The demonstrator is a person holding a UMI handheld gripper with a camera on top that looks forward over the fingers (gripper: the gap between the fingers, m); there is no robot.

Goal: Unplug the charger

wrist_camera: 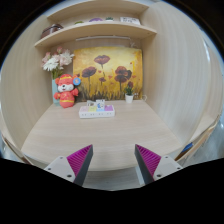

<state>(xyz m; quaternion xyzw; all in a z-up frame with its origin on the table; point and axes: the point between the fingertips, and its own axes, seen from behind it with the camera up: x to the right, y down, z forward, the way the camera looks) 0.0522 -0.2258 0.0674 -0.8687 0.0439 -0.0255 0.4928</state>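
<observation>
A pale wooden desk (85, 135) is seen filling the centre of the frame, backed by a flower painting (107, 72), with an orange toy (66, 90) at centre left. A white power strip (97, 110) is made out mid-frame, far beyond the fingers. The gripper (113, 161) is held open, nothing between its pads. No charger can be picked out; the task is judged barely begun.

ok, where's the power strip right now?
In the gripper view the power strip lies on the desk near the back wall, well beyond the open gripper, between the orange toy and the small potted plant.
</observation>
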